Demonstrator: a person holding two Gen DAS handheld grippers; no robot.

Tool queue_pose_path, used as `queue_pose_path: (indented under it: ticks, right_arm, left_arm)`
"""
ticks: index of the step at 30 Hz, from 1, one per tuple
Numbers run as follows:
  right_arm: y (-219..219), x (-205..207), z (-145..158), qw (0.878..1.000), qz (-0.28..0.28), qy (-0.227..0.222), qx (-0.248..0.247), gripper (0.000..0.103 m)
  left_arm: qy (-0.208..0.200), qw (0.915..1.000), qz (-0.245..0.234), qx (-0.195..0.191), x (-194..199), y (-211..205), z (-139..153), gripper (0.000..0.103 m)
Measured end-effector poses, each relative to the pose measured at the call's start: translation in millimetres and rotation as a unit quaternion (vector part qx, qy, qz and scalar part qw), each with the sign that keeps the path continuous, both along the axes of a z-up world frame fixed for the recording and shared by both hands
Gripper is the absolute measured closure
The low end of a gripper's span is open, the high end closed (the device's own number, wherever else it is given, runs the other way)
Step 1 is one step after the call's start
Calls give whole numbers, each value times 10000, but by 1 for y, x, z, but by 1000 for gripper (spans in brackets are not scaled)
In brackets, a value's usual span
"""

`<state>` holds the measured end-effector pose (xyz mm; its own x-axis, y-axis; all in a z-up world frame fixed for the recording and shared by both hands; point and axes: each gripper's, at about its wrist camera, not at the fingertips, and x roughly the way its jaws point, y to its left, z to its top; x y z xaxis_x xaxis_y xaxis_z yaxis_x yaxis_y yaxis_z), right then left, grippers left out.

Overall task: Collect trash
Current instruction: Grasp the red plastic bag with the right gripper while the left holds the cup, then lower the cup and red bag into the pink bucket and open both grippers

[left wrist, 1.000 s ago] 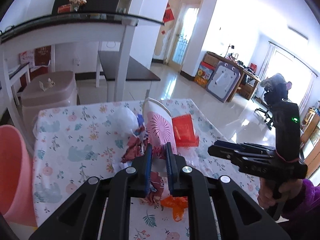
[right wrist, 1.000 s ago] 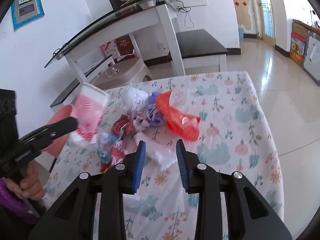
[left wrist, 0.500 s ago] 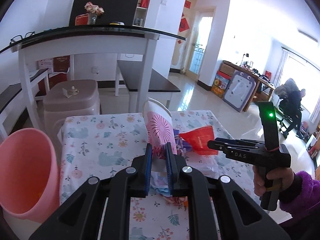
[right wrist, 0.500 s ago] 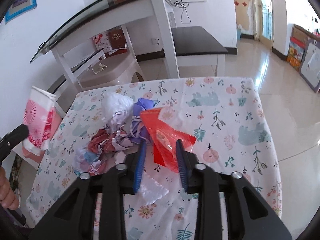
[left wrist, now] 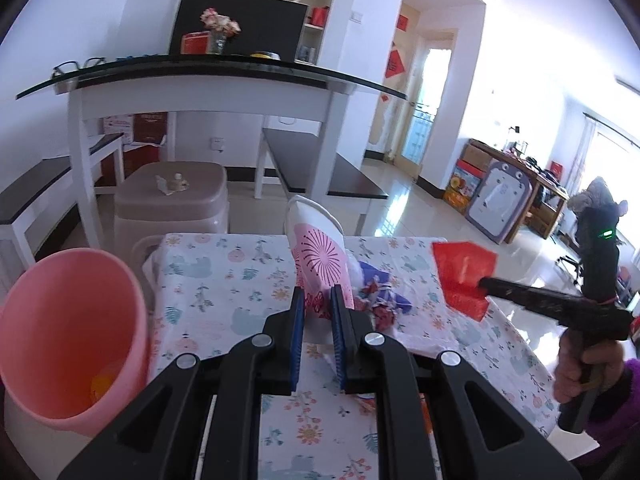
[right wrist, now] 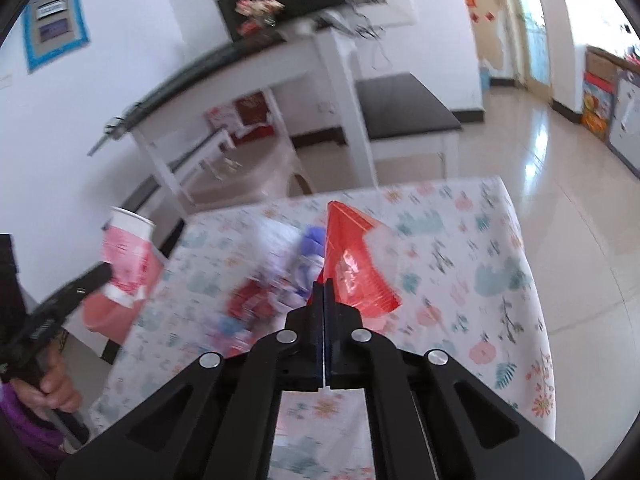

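Note:
My left gripper (left wrist: 318,298) is shut on a pink and white paper cup (left wrist: 318,254), held above the floral-cloth table (left wrist: 224,280); the cup also shows in the right wrist view (right wrist: 128,256). My right gripper (right wrist: 323,286) is shut on a red plastic wrapper (right wrist: 352,260), lifted off the table; the wrapper also shows in the left wrist view (left wrist: 464,276). A pile of crumpled wrappers and paper (left wrist: 380,300) lies mid-table. A pink bin (left wrist: 68,332) stands at the table's left edge, with something orange at its bottom.
A beige plastic stool (left wrist: 172,200) and a white desk with a glass top (left wrist: 208,80) stand beyond the table. A dark bench (left wrist: 324,172) is behind on the right. Shiny tiled floor (right wrist: 560,152) lies to the right.
My right gripper closed on the red wrapper and lifted it off the pile. My left gripper carried the paper cup leftward, closer to the pink bin.

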<state>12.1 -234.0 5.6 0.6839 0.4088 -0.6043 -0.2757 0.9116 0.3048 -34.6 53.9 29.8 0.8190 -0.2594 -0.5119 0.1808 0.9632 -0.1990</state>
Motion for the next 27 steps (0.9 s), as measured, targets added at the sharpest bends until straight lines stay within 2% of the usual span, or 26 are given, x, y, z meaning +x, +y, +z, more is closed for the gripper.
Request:
queue_pose_path:
  ticks: [6,11,14,19,24,27]
  right_arm:
    - [49,-3,33,9967,708,-308,243,103]
    - [104,5,43,9875,1456,-234,554,103]
    - [146,11,44,9793,1896,-87,707,103]
    - [221,13,42,9637,2592,45,643,103]
    - [283,13,30,9519,3030,191,409,103]
    - [306,12,16,9491,3125,311,236,103]
  left_arm:
    - [-132,9986,506,-1,-13,34,5,91]
    - [-235,9934,1120,105,-29,75,10,91]
    - [-232,9883,1495,176,-41,99,9,91]
    - [-114,9788,2031,240,-56,136,-2,91]
    - [94,9725,2311,261,-59,160,-18,91]
    - [216,9702,2402,247,-58,171,-29,91]
